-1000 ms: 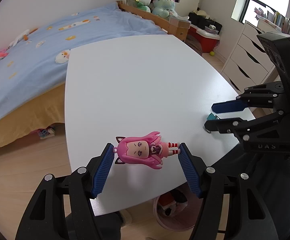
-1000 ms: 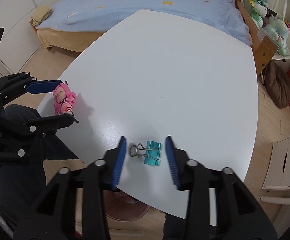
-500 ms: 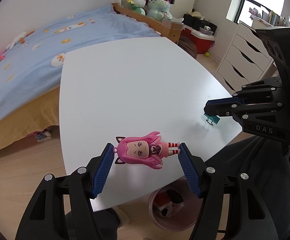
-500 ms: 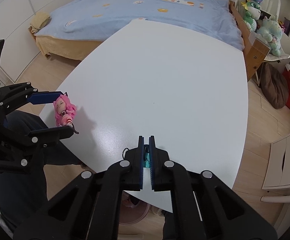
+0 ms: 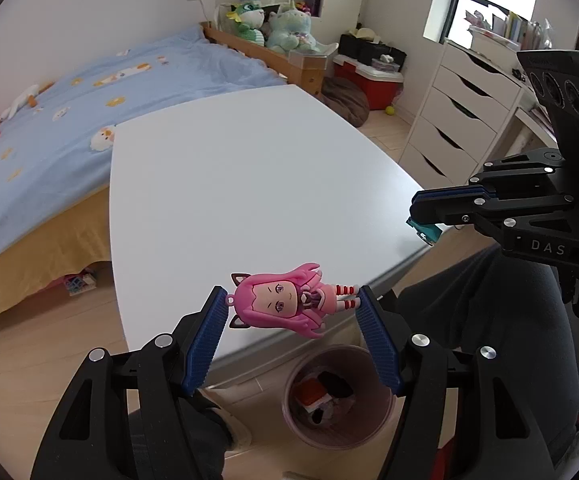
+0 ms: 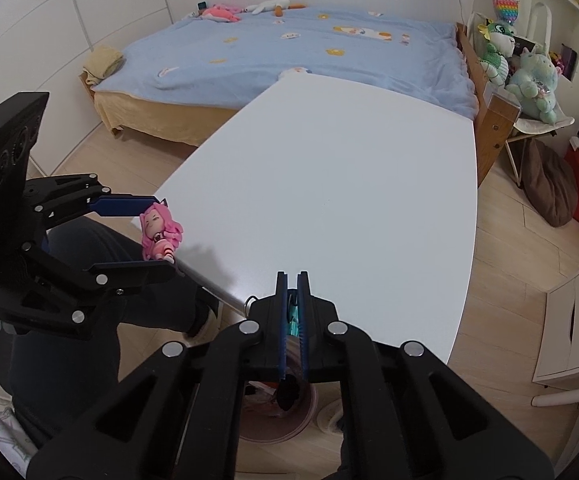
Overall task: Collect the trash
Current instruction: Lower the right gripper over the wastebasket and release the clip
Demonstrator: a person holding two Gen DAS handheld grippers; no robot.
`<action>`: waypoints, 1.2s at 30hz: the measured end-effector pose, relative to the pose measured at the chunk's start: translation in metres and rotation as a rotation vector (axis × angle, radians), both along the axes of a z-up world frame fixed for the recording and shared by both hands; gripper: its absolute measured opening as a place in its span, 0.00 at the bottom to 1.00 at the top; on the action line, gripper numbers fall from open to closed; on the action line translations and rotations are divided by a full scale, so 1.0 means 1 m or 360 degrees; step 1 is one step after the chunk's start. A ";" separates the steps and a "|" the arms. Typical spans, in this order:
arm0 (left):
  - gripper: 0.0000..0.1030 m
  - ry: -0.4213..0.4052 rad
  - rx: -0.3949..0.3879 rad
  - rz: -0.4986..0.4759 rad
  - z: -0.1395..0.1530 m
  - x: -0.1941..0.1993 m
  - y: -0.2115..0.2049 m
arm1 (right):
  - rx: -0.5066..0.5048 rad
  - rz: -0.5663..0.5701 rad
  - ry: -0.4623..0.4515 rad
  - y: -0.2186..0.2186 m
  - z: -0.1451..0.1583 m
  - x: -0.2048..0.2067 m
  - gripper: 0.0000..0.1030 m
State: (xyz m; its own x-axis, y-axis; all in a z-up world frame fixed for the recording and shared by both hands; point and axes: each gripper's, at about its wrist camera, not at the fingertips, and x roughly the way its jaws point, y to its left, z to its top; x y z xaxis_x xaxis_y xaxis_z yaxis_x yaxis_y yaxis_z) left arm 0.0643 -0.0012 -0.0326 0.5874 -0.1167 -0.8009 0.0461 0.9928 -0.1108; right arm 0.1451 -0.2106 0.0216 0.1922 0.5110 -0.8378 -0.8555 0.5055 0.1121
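My left gripper (image 5: 289, 304) is shut on a pink-haired doll figure (image 5: 281, 306), held by head and feet above the near edge of the white table (image 5: 249, 176). It also shows in the right wrist view (image 6: 159, 236). My right gripper (image 6: 292, 280) is shut on a teal binder clip (image 6: 292, 316), lifted off the table's near edge; the clip shows below the fingers in the left wrist view (image 5: 425, 232). A pink trash bin (image 5: 337, 400) with some rubbish stands on the floor below both grippers.
A bed with a blue cover (image 6: 309, 52) runs along the table's far side. White drawers (image 5: 461, 116) stand at the right. Plush toys (image 5: 273, 28), a red box (image 5: 373, 80) and a brown cushion (image 6: 549, 188) lie beyond the table.
My right gripper closed on the binder clip and lifted it off the table towards the near edge. My left gripper drew back with the doll, out over the bin.
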 end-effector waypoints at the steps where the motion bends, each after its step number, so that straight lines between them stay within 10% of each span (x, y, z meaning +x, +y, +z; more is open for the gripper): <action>1: 0.62 -0.0001 -0.0001 -0.0006 0.000 -0.004 -0.002 | 0.0016 0.0001 0.0003 -0.004 0.002 -0.005 0.04; 22: 0.62 0.0002 -0.0045 -0.0027 -0.008 -0.055 -0.016 | 0.0017 0.0061 0.0179 -0.041 -0.039 -0.075 0.08; 23: 0.62 0.0003 -0.0047 -0.0026 -0.008 -0.055 -0.015 | 0.0011 0.0052 0.0169 -0.041 -0.039 -0.075 0.22; 24: 0.62 0.0002 -0.0046 -0.0025 -0.009 -0.056 -0.015 | 0.0007 0.0029 0.0158 -0.042 -0.040 -0.073 0.60; 26: 0.62 0.0003 -0.0050 -0.0023 -0.009 -0.056 -0.015 | 0.0049 0.0002 0.0162 -0.044 -0.039 -0.069 0.90; 36: 0.62 0.0024 -0.0061 -0.0052 -0.013 -0.057 -0.019 | 0.0071 -0.0125 0.0107 -0.057 -0.032 -0.057 0.96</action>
State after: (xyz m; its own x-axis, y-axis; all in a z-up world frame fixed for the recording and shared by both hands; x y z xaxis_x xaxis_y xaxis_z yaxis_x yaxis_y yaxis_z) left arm 0.0072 -0.0205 -0.0456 0.5706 -0.1663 -0.8042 0.0768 0.9858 -0.1494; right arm 0.0880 -0.2680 -0.0101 0.1772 0.5334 -0.8271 -0.8031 0.5642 0.1918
